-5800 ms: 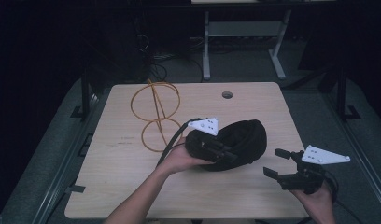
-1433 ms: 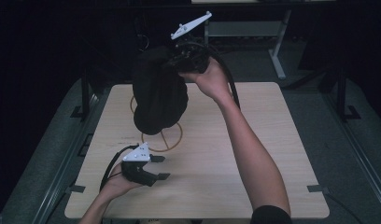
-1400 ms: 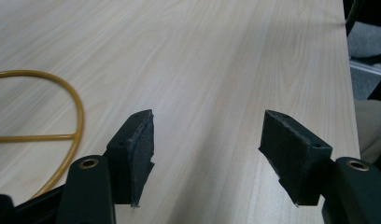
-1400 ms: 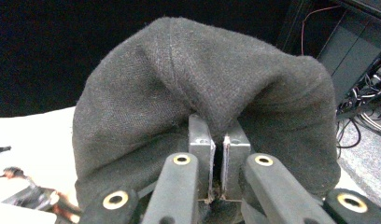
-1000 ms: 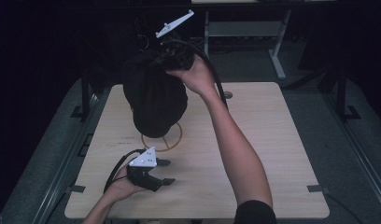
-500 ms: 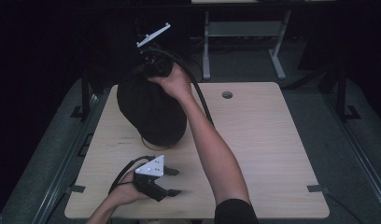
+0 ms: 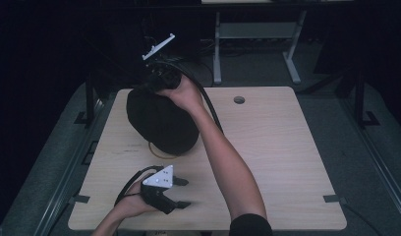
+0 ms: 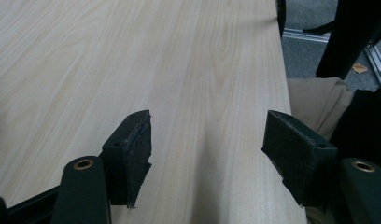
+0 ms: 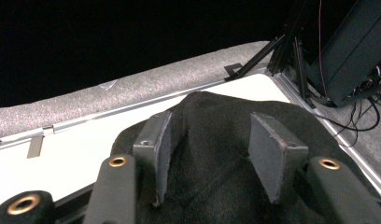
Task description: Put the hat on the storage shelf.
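A black fabric hat (image 7: 161, 120) sits draped over a gold wire stand (image 7: 158, 154) at the back left of the table; just a loop of the stand's base peeks out under it. My right gripper (image 7: 157, 81) hovers at the hat's far top edge. In the right gripper view my right gripper (image 9: 212, 154) has just been opening: its jaws stand apart with the hat (image 9: 212, 186) bulging between them, and the pads do not press on it. My left gripper (image 7: 185, 192) rests near the front edge, open over bare wood (image 8: 207, 154).
The light wooden table (image 7: 277, 147) has a round cable hole (image 7: 239, 100) at the back. A grey metal frame (image 7: 257, 34) stands on the dark floor behind. The table's front edge (image 8: 286, 93) runs close beside my left gripper, with the person's tan trouser leg (image 8: 314, 98) past it.
The right hand has brought the hat down and to the left onto the wire stand, and its jaws have parted. The left gripper has stayed near the front edge.
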The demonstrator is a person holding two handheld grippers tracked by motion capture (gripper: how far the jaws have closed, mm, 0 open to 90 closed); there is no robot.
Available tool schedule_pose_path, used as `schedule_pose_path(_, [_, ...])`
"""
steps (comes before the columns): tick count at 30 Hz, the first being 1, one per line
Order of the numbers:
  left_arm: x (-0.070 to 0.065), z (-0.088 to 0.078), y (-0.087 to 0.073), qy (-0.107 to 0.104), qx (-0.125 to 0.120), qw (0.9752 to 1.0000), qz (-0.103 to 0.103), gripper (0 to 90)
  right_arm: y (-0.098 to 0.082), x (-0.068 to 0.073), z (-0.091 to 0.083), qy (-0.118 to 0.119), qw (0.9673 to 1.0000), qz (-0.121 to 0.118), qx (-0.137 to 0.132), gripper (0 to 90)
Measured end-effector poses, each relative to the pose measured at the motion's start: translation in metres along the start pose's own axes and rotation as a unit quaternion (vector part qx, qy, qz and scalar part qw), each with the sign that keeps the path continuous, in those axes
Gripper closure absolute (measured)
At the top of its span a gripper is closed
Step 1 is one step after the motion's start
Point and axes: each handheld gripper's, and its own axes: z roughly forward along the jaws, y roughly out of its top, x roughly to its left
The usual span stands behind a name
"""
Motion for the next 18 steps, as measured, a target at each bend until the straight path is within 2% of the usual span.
schedule_pose_path(4, [0.0, 0.0, -0.001, 0.005, -0.001, 1.0, -0.003, 31.2, -0.001, 0.0, -0.004, 0.004, 0.9999, 0.012, -0.005, 45.6])
schedule_pose_path(8, [0.002, -0.001, -0.003, 0.012, -0.008, 0.9999, -0.006, 30.7, -0.003, -0.001, -0.012, 0.006, 0.9997, 0.014, -0.022, 42.1])
schedule_pose_path(9, [0.003, -0.001, -0.003, 0.014, -0.008, 0.9999, -0.005, 30.6, -0.004, -0.002, -0.013, 0.004, 0.9996, 0.008, -0.026, 40.9])
schedule_pose_path(10, [0.003, -0.001, -0.003, 0.014, -0.008, 0.9999, -0.005, 30.5, -0.004, -0.002, -0.015, 0.005, 0.9995, 0.017, -0.027, 40.1])
schedule_pose_path(12, [0.003, -0.002, -0.003, 0.017, -0.006, 0.9998, -0.006, 30.4, -0.006, -0.003, -0.018, 0.009, 0.9992, 0.021, -0.032, 39.1])
schedule_pose_path(18, [0.003, -0.003, -0.003, 0.02, -0.007, 0.9998, -0.004, 30.4, -0.009, -0.005, -0.026, 0.005, 0.9993, 0.018, -0.033, 38.3])
